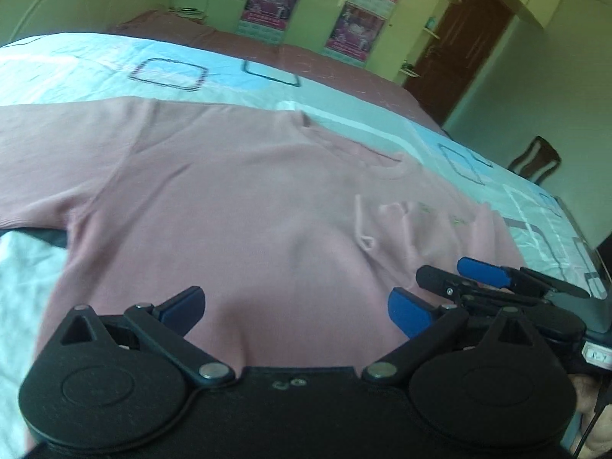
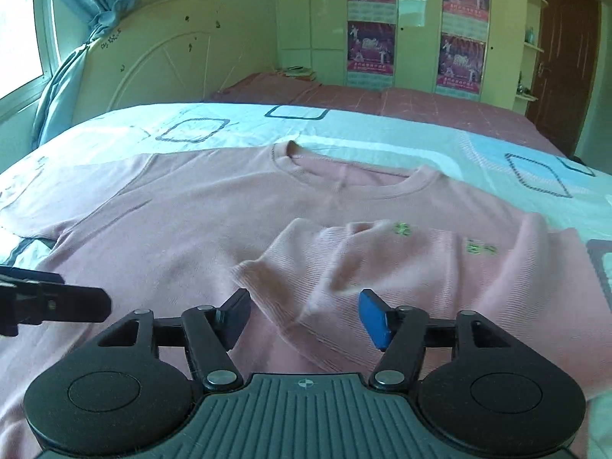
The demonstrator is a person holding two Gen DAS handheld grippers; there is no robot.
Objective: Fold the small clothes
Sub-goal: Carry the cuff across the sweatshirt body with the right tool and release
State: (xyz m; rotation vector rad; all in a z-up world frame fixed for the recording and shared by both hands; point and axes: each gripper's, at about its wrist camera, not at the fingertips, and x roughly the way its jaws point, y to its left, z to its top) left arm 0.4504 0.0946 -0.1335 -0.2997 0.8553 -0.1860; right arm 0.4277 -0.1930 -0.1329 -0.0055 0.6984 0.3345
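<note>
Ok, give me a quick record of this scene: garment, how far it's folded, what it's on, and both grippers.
garment: pink shirt, lying flat, neck away from the cameras
fold state: one sleeve folded in over the body, the other still spread out
surface: bed with a patterned sheet
left gripper: open, over the hem, holding nothing
right gripper: open, over the folded sleeve

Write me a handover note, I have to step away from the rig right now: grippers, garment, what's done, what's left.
Left gripper: open, empty, above the hem of the pink knit long-sleeved top.
Right gripper: open, nothing pinched.
The top lies front up on the pale blue patterned bedsheet.
Done: one sleeve folded across the chest.
Left: the other sleeve, still spread out, then the body folds.
</note>
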